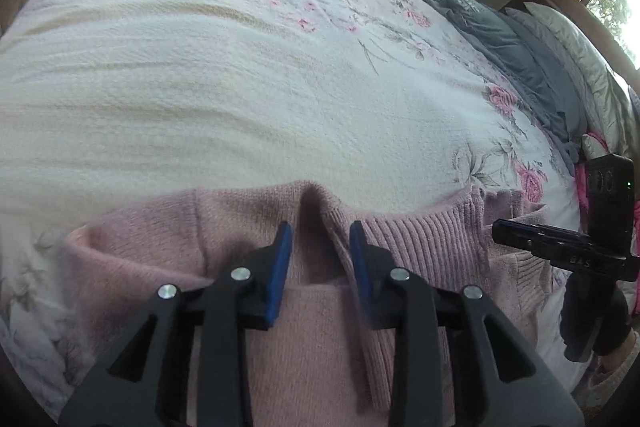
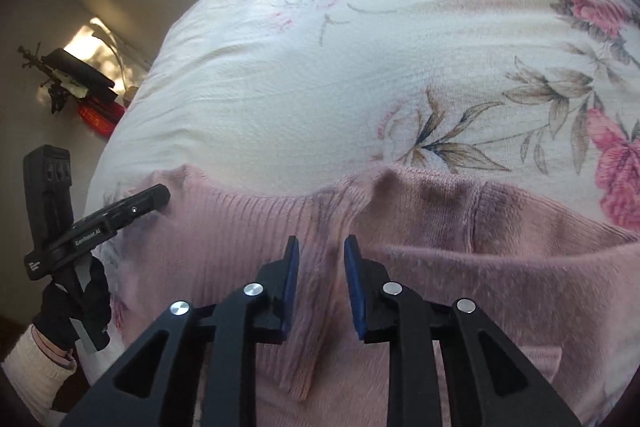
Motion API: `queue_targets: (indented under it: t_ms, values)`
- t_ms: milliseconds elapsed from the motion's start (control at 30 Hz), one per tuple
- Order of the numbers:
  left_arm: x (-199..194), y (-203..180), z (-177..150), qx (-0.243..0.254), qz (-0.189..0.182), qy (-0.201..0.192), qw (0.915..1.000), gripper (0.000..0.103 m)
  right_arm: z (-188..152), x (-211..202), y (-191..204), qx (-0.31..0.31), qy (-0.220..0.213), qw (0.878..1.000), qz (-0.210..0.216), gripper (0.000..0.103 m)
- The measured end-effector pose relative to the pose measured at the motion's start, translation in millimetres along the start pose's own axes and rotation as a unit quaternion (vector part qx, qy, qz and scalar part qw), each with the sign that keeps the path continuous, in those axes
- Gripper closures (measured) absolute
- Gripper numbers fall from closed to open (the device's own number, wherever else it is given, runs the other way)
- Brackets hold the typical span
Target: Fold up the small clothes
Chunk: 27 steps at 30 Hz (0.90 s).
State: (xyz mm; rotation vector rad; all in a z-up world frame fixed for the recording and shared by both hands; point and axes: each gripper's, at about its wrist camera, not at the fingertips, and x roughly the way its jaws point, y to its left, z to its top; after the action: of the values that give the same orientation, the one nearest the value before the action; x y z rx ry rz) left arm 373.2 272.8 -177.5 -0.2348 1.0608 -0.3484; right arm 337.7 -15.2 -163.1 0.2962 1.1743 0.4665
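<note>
Bedspread (image 1: 200, 87); sweater (image 1: 320, 327) seemingly under tongs (image 1: 320, 239).

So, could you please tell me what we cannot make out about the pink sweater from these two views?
- Pink sweater: lower part cut off by the frame bottom and hidden by the left gripper in the left wrist view.
- Same in the right wrist view, behind the right gripper.
- Whether either grips fabric: unclear.

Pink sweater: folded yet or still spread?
Partly folded: the pink sweater shows overlapping layers and a ribbed hem doubled over the body on the floral bedspread.
</note>
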Motion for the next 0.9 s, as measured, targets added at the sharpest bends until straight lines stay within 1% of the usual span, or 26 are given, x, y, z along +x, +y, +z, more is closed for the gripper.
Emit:
queue_targets:
  t_ms: [67,133,200,233,267,300,367,400,433,500,533,567,600,667,733,833,900]
  values:
    - [-27.1,-11.8,-16.5,-0.002,-0.025,-0.025,0.9994,0.067,-16.5,-14.0,20.4,-0.019,-0.007,1.0,0.02,0.079]
    - [-40.6,-29.3,-37.3,0.008,-0.044,-0.028,0.9986,0.066,-30.9,-16.1,34.3,-0.033,0.001,0.999,0.035,0.079]
    - [-39.9,-45.3,-56.2,0.025,-0.048,-0.017,0.9984,0.065,-41.8,-6.0,43.6,-0.043,0.014,0.999,0.013,0.079]
    - [-33.3,-50.3,-64.0,0.033,-0.048,-0.004,0.9983,0.065,-46.1,0.9,43.5,-0.042,0.022,0.999,0.001,0.079]
    - [-24.3,-52.6,-71.1,0.039,-0.039,0.009,0.9985,0.065,-49.9,9.8,41.0,-0.032,0.034,0.999,-0.006,0.079]
    - [-13.4,-52.8,-77.6,0.04,-0.024,0.024,0.9986,0.067,-54.1,17.7,37.3,-0.025,0.046,0.999,-0.011,0.079]
    - [8.5,-45.0,-88.7,0.037,0.004,0.059,0.9976,0.067,-62.0,30.8,29.9,-0.02,0.054,0.998,-0.029,0.084]
    - [12.6,-39.0,-93.0,0.033,0.0,0.061,0.9976,0.068,-62.9,34.2,26.6,-0.014,0.053,0.998,-0.023,0.084]
    - [10.8,-36.7,-95.3,0.037,-0.005,0.053,0.9979,0.068,-63.5,32.9,24.7,-0.007,0.048,0.999,-0.016,0.084]
    - [0.9,-36.8,-97.6,0.039,0.002,0.057,0.9976,0.069,-65.7,20.8,23.5,0.008,0.035,0.999,-0.002,0.083]
    - [-8.5,-37.2,-99.3,0.031,0.001,0.056,0.998,0.067,-70.7,9.6,23.9,0.01,0.022,1.0,0.004,0.081]
    - [-20.6,-36.9,-102.6,0.022,-0.005,0.052,0.9984,0.061,-78.5,-4.4,25.5,0.009,0.008,1.0,0.004,0.074]
    - [-34.2,-36.6,-108.6,0.016,-0.01,0.047,0.9987,0.052,-88.6,-18.9,27.6,0.01,-0.006,1.0,0.004,0.069]
    - [-64.7,-36.6,-128.2,0.013,-0.003,0.039,0.9991,0.047,-115.8,-44.6,30.4,0.024,-0.018,1.0,0.01,0.067]
    - [-94.5,-35.4,-155.6,0.014,0.009,0.041,0.999,0.047,-154.0,-69.8,35.0,0.035,-0.022,0.999,-0.001,0.066]
    - [-137.6,-29.8,-205.9,0.002,0.037,0.059,0.9976,0.046,-219.6,-102.5,42.6,0.059,-0.006,0.998,-0.018,0.064]
    - [-164.5,-23.9,-242.0,-0.021,0.056,0.075,0.9954,0.045,-263.9,-121.9,43.9,0.089,0.01,0.996,-0.024,0.062]
